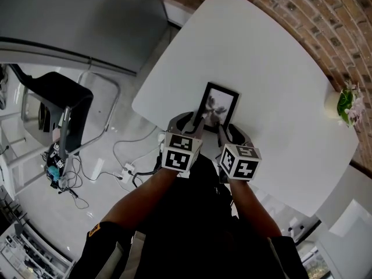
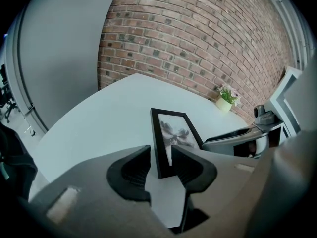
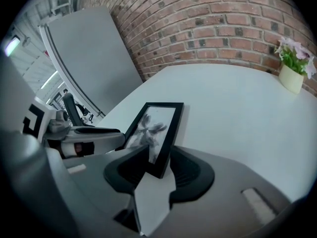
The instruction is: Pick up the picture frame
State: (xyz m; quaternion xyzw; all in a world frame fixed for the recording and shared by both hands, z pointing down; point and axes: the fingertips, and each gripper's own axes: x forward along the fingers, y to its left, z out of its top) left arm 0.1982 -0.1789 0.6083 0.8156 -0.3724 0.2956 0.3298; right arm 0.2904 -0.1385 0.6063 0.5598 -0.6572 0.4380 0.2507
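Observation:
A black picture frame [image 1: 216,106] with a pale flower print lies flat on the white table [image 1: 261,57], near its front edge. My left gripper [image 1: 189,122] stands at the frame's near left corner. In the left gripper view the jaws of the left gripper [image 2: 161,155] straddle that corner of the frame [image 2: 173,133] with gaps at both pads. My right gripper [image 1: 231,131] is at the near right corner. In the right gripper view, the right gripper [image 3: 158,157] is spread around that corner of the frame [image 3: 153,125] without pressing it.
A small potted plant [image 1: 343,103] stands at the table's far right by the brick wall [image 1: 325,16]. A black chair [image 1: 64,109] and loose cables [image 1: 125,170] are on the floor to the left of the table.

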